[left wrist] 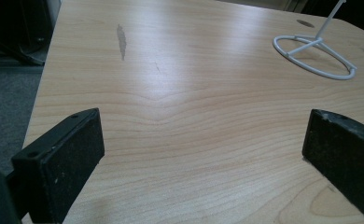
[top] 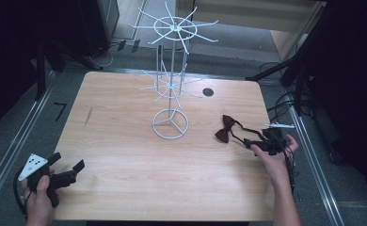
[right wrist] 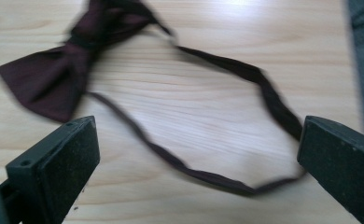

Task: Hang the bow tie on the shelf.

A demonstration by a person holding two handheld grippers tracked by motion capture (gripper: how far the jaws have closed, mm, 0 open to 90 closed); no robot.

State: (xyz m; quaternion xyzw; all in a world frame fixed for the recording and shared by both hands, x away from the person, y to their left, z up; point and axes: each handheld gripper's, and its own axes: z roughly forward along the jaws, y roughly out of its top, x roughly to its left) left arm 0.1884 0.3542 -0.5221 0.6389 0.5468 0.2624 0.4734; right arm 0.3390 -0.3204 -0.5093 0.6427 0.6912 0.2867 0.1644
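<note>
We have a dark red bow tie (top: 225,130) lying flat on the right side of the table (top: 125,155), a little to the right of the white wire display stand (top: 171,123) that rises from the middle. Its thin strap (right wrist: 208,176) runs off the knot in a loose loop toward the right edge, where our right claw (top: 265,144) sits low over it. In the right gripper view the jaws stand spread wide, released, with the near curve of the loop lying on the wood between them and nothing pressed.

We judge the tie to be very light and wholly soft: the bow is folded fabric that will crumple under any squeeze, and the strap is a limp ribbon that will sag and swing once lifted. It does not look fragile, but the smooth cloth could slide through a loose pinch. The knot at the middle of the bow looks like the firmest place to hold; pinching the strap where it lies flat also seems workable, and would leave the loop free to drop over one of the stand's arms.

Our left claw (top: 66,175) rests at the near left corner, well apart from the tie, its jaws likewise parted and holding nothing.
</note>
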